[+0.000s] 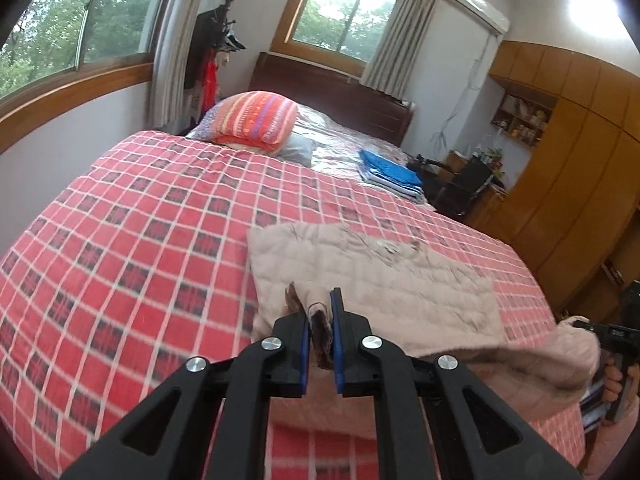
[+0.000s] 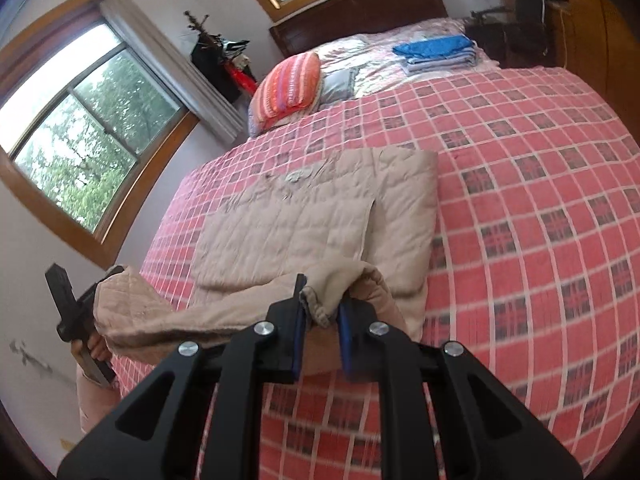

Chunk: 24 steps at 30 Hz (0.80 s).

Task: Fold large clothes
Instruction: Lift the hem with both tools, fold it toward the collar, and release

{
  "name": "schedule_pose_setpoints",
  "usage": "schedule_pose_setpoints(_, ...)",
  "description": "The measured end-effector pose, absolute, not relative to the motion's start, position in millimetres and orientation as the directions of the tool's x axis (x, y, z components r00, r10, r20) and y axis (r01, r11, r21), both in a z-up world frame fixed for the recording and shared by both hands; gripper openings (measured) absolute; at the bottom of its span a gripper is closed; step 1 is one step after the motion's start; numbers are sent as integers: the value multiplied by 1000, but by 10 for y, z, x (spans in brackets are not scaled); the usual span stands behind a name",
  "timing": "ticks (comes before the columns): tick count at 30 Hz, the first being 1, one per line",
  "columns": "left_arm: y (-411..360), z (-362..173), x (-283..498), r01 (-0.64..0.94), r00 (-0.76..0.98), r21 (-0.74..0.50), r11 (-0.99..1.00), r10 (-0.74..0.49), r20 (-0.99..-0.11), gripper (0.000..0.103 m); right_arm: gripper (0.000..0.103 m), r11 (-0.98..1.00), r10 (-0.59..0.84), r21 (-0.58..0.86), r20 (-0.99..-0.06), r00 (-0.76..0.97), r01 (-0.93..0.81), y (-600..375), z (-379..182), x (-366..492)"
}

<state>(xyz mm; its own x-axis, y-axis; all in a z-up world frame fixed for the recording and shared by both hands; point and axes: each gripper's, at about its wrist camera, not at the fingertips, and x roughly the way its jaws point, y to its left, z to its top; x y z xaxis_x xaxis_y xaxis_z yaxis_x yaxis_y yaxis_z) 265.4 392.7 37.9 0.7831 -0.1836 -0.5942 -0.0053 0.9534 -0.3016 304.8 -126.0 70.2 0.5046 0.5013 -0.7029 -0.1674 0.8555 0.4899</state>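
Garment: beige quilted coat (image 2: 320, 216), partly folded, dark fur trim at one edge; lies on the bed (image 2: 520, 184), near end lifted.
Bed cover: red checked.
Left gripper (image 1: 320, 320): nearly closed, pinching the fur-trimmed edge.
Right gripper (image 2: 322, 312): closed to a narrow gap, clamping a bunched beige fold.
Also on bed: striped pillow (image 1: 256, 120); stack of folded blue cloth (image 1: 390, 176).

Left gripper (image 1: 320, 320), right gripper (image 2: 322, 312): black angular linkage arms, silver round screws, blue finger pads.
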Motion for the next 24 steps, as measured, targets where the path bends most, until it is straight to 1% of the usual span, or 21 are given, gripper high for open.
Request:
schedule_pose_setpoints(2, 3961, 290, 2897, -32, 774, -305, 952, -170, -610, 9, 13, 852, 501, 503, -709, 496, -142, -1273, 652, 3242)
schedule_pose_setpoints(6, 4041, 103, 3318, -80, 744, -349, 934, -177, -644, 9, 13, 856, 488, 508, -731, 477, -99, -1248, 501, 3658)
schedule_pose_setpoints(14, 4116, -456, 4077, -172, 650, -339, 925, -152, -745, 9, 13, 872, 452, 490, -787, 419, -21, -1218, 77, 4298)
schedule_pose_setpoints(18, 4138, -711, 4290, -198, 615, -343, 918, -157, -773, 9, 13, 868, 451, 496, -803, 391, 16, -1225, -175, 4540)
schedule_pose_setpoints(22, 4112, -815, 4390, -199, 602, -332, 922, -152, -784, 9, 13, 867, 450, 497, -813, 368, 39, -1225, -363, 4670)
schedule_pose_setpoints(23, 4100, -825, 4400, -197, 599, -326, 925, -150, -787, 9, 14, 866, 451, 498, -816, 362, 43, -1226, -409, 4693)
schedule_pose_setpoints(24, 4102, -825, 4410, -195, 596, -324, 926, -151, -789, 10, 16, 866, 451, 498, -817, 359, 45, -1228, -426, 4699)
